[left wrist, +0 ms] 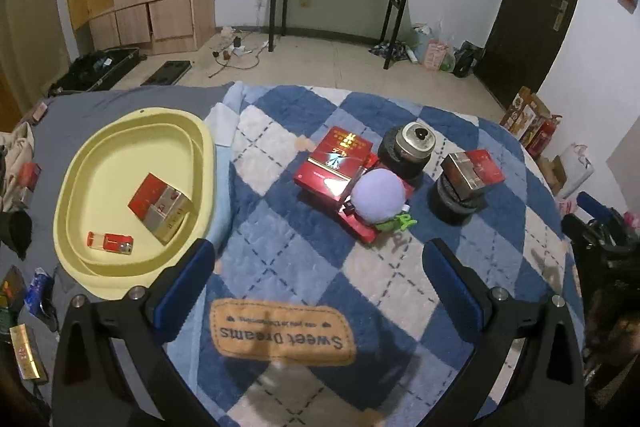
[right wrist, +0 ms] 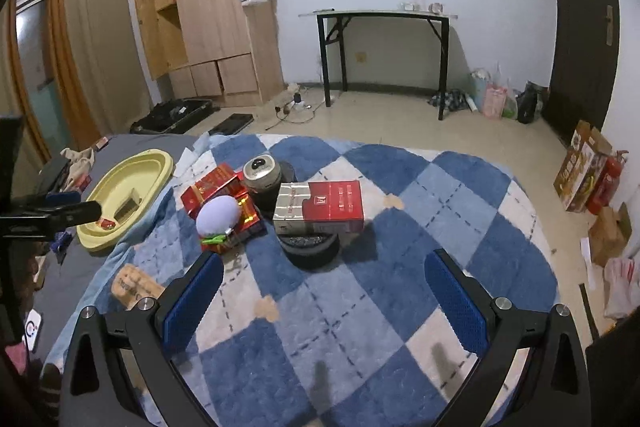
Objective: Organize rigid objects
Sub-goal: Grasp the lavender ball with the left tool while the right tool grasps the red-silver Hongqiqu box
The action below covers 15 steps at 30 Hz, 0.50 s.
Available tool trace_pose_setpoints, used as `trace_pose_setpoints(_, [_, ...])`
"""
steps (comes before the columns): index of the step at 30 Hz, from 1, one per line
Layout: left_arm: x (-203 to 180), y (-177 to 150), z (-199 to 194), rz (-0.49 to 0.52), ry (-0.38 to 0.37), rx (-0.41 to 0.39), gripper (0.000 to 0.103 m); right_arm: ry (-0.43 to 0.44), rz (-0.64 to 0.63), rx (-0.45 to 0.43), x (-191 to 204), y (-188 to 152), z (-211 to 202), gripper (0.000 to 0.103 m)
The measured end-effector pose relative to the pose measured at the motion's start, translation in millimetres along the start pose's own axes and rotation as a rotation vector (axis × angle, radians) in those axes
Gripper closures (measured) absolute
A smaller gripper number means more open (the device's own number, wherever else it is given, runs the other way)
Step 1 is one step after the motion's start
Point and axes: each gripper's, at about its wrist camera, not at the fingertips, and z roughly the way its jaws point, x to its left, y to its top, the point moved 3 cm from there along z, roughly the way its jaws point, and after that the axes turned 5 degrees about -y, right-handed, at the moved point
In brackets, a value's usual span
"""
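Nearest, the left gripper [left wrist: 318, 267] and the right gripper [right wrist: 324, 279] both hang over the checked blanket [right wrist: 360, 307] with jaws spread wide and nothing between them, presumably freed for the next pickup. Beyond the right gripper a red-and-silver carton [right wrist: 320, 207] sits on a black ring [right wrist: 310, 247], with bare blanket all around its near and right sides, so an approach looks easy. Left of that carton crowd a can [right wrist: 260, 173], a lilac ball [right wrist: 218, 213] and flat red boxes [right wrist: 216, 187]. Farther left, the yellow tray [left wrist: 136, 131] already holds a carton [left wrist: 160, 207] and a small red item [left wrist: 110, 242], likely the collecting spot.
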Motion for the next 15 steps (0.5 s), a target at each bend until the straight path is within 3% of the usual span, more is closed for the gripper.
trace_pose_setpoints(6, [0, 0, 11, -0.006, -0.011, -0.009, 0.0, 0.01, -0.016, 0.019, 0, -2, 27, 0.0])
trace_pose_setpoints(11, [1, 6, 46, -0.056, -0.035, 0.029, 0.0, 0.041, 0.0, 0.06, 3, 3, 65, 0.0])
trace_pose_setpoints(15, [2, 20, 85, -0.126, -0.009, 0.073, 0.0, 0.022, 0.002, 0.054, 8, 15, 99, 0.0])
